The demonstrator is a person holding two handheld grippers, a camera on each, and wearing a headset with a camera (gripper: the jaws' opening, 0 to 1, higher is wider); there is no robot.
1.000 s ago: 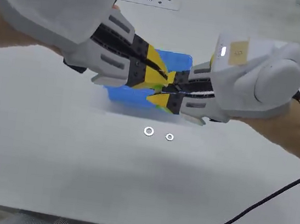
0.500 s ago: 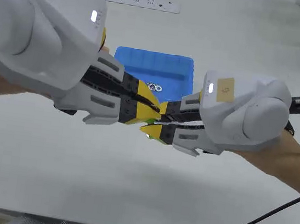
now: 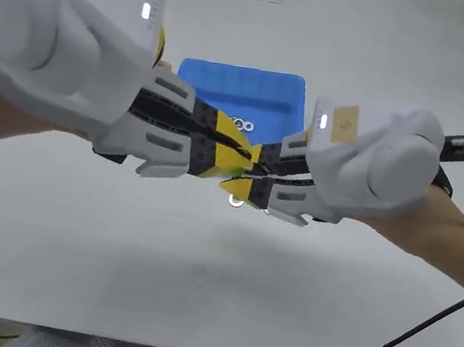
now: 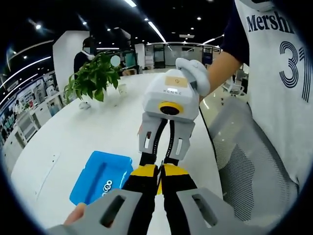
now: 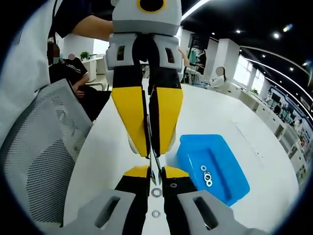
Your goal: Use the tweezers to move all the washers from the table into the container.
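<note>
Washers (image 3: 236,200) on the table (image 3: 79,230): the head view gave one in plain sight, directly under the spot where the two grippers met nose to nose; anything next to it was covered by the jaws. More washers lay in the blue container (image 3: 226,87) just behind. Left gripper (image 3: 236,159) sat on the left and right gripper (image 3: 257,179) on the right, both low over the table, tips touching or nearly so. Left gripper view: own jaws pressed together on the tweezers (image 4: 158,185), a thin metal strip running forward toward the right gripper's converging tips. The container (image 4: 98,169) was low on the left with washers inside. Right gripper view: the left gripper's yellow jaws were pinched on the tweezers (image 5: 153,159). The right gripper's (image 5: 156,172) own tips were drawn in tight on either side of the same strip, apparently nipping it. Two washers (image 5: 156,192) lay on the table between and below those tips, one behind the other; a few sat in the container (image 5: 220,152) to the right. Judged step: a pick, tweezers poised over the nearer loose washer, task a bit past halfway. The next move would call for lowering the points onto that washer's rim, a gentle squeeze, then a level carry to the container. It is a thin flat ring, likely to slip.
</note>
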